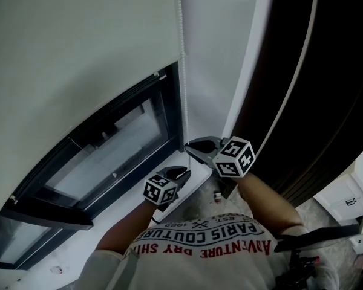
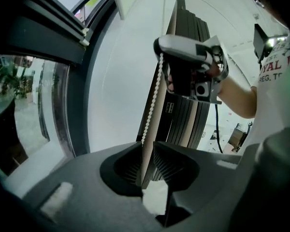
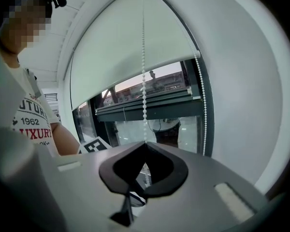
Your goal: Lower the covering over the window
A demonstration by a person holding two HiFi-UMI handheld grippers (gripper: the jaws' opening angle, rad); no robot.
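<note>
The right gripper [image 3: 145, 144] is clamped on the bead chain [image 3: 144, 88], with the blind [image 3: 121, 52] above it. The left gripper [image 2: 145, 148] stands open around that chain, just below.

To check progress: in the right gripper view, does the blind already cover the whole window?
No: the blind ends partway down, and bare window glass shows below its bottom edge.
</note>
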